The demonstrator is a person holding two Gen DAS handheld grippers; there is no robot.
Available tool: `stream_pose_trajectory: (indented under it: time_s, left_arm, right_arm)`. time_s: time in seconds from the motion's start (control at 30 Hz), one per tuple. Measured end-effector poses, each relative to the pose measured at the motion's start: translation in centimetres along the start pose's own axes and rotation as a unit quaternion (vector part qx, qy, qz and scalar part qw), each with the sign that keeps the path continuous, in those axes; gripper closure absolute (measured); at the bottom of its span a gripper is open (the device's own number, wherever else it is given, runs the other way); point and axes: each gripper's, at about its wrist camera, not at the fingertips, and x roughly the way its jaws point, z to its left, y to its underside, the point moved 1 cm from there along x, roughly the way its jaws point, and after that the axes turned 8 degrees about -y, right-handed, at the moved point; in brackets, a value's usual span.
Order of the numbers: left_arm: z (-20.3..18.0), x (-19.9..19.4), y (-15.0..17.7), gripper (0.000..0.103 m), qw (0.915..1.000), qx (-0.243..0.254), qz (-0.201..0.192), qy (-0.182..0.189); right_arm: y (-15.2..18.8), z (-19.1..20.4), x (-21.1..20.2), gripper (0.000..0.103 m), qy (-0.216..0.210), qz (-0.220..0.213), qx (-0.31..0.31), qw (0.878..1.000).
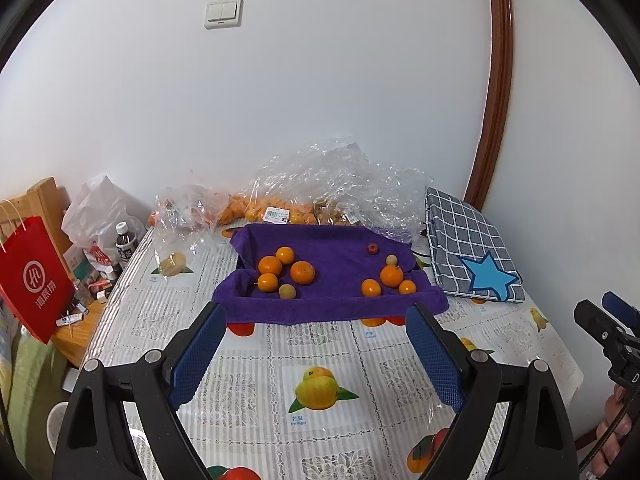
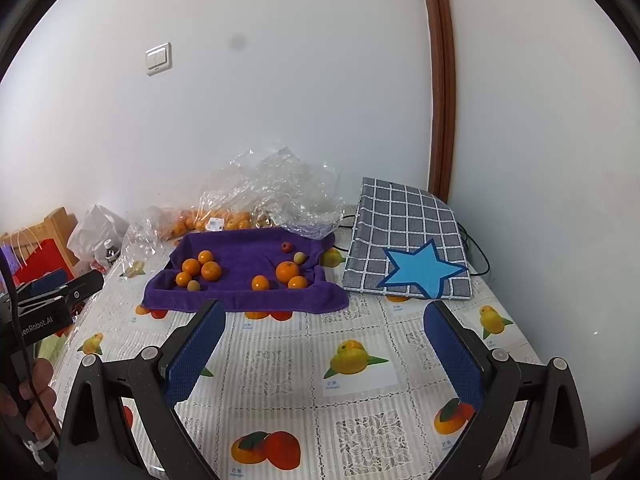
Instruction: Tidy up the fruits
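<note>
A purple towel lines a shallow tray in the middle of the table. On it lie two clusters of oranges, one at the left and one at the right. Two pale round fruits and a small dark red fruit lie among them. My left gripper stands open just short of the towel's front edge, nothing between its fingers. My right gripper is open too, over bare tablecloth in front of the tray.
Clear plastic bags of oranges lie behind the tray by the wall. A checked cloth with a blue star lies at the right. A fruit-print tablecloth covers the table. A red paper bag and bottles stand left.
</note>
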Motion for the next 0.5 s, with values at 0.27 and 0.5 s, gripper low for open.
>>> stream_pose_trajectory:
  time_s: [0.27,0.5]
  left_arm:
    - [0.12,0.05,-0.08,0.012,1.0,-0.003,-0.001,-0.001]
    - [0.46,0.27,-0.07,0.012,1.0,-0.009,-0.001,0.002]
  right_arm:
    - [0.07,0.59,0.0,0.005,-0.006,-0.001,-0.005,1.0]
    - [0.09,0.9,-0.21,0.005,-0.009,-0.004,-0.006,1.0]
